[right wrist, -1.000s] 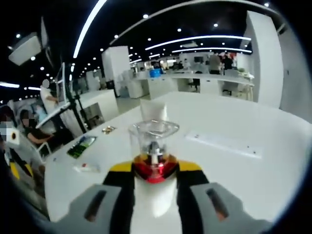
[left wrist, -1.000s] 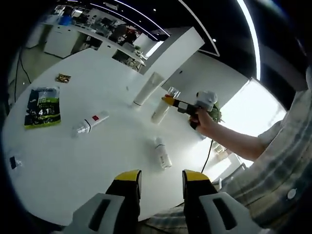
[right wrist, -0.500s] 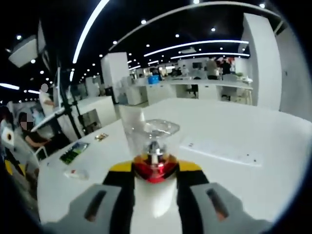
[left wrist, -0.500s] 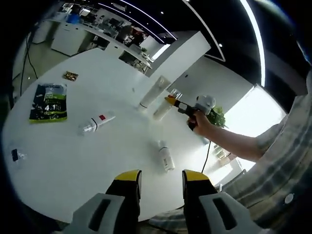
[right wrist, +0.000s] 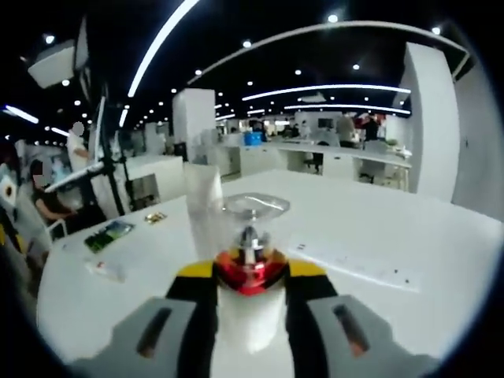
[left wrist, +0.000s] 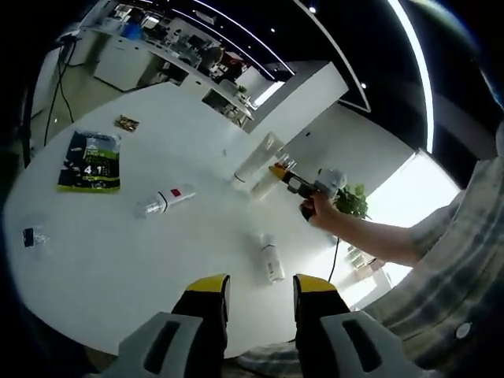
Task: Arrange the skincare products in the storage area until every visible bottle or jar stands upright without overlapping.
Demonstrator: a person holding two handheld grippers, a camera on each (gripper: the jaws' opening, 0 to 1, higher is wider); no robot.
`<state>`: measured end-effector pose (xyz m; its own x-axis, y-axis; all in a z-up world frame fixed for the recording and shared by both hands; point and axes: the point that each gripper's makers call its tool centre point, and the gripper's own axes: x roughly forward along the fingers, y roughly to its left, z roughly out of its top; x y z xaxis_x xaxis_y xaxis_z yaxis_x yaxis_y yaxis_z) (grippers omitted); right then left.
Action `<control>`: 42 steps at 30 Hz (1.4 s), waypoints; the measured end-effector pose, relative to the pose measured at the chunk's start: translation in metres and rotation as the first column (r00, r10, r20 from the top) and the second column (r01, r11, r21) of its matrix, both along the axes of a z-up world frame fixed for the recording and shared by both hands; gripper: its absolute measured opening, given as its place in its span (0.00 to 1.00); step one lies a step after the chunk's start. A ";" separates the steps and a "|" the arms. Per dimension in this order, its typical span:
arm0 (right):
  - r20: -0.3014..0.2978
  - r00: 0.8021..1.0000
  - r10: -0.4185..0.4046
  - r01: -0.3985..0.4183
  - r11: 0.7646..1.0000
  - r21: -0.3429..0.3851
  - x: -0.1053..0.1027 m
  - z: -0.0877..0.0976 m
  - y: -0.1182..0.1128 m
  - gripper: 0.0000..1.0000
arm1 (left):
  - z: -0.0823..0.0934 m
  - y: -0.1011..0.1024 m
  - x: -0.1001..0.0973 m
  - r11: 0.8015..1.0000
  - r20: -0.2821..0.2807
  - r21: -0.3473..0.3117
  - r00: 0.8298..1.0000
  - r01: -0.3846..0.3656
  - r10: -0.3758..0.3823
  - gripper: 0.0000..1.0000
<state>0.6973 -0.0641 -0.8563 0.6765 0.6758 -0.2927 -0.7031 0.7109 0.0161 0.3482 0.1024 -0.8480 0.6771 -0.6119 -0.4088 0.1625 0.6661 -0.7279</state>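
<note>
The work looks to be in its early part. On the round white desk [left wrist: 118,260], seen from the left gripper view, a small white bottle with a pale cap [left wrist: 272,262] lies on its side at about 5 o'clock from the desk's middle, and a clear-capped white tube with a red label [left wrist: 165,201] lies flat toward 9 o'clock. A tall white squeeze tube [left wrist: 257,156] stands at about 1 o'clock, tilted in the fisheye picture, so I cannot say whether it is truly upright. Just beside it the right claw [left wrist: 277,168], held in a person's hand [left wrist: 319,211], is clamped on a white pump bottle with a clear cap and red collar [right wrist: 249,260]; in the right gripper view its jaws press both sides of the bottle's shoulder, cap pointing away. The left claw [left wrist: 258,295] hangs over the desk's near edge with a moderate gap between its jaws and nothing in them. A green printed packet [left wrist: 90,161] and a small dark wrapper [left wrist: 127,123] lie near 10 o'clock.

Left to do, by my judgement: set the held bottle down, then raise the two lying ones.

Against the pictures a second ago, the held bottle has travelled closer to the tall tube, which now sits left of the cap in the right gripper view rather than behind it; the lying items are unmoved.
</note>
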 end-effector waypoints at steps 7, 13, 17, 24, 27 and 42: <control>0.032 0.999 0.014 -0.015 1.000 0.021 -0.001 -0.001 0.003 0.30 | 0.000 -0.004 -0.002 1.000 -0.006 -0.001 1.000 0.011 -0.011 0.32; 0.067 0.998 -0.001 -0.004 0.998 0.068 0.000 0.000 -0.002 0.31 | 0.005 -0.006 0.004 1.000 0.007 -0.009 1.000 0.009 -0.009 0.32; 0.064 0.998 -0.005 -0.001 0.996 0.088 -0.001 0.002 -0.001 0.32 | 0.005 -0.008 0.006 1.000 0.011 -0.009 1.000 0.015 -0.015 0.32; 0.012 1.000 0.023 -0.024 0.995 0.096 -0.004 -0.002 -0.001 0.42 | 0.004 -0.011 0.006 1.000 0.008 -0.010 1.000 0.028 -0.028 0.32; -0.040 0.999 0.018 -0.016 0.998 0.058 -0.006 -0.018 -0.009 0.42 | 0.004 -0.013 0.006 0.999 0.009 -0.012 0.999 0.031 -0.030 0.32; -0.121 0.985 0.127 -0.138 0.986 -0.092 -0.012 -0.045 -0.008 0.28 | 0.003 -0.018 0.004 0.999 0.006 -0.016 0.999 0.050 -0.049 0.31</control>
<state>0.6850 -0.0720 -0.9016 0.5412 0.7209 -0.4329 -0.7888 0.6136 0.0356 0.3526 0.0848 -0.8449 0.6482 -0.6511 -0.3949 0.1993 0.6456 -0.7372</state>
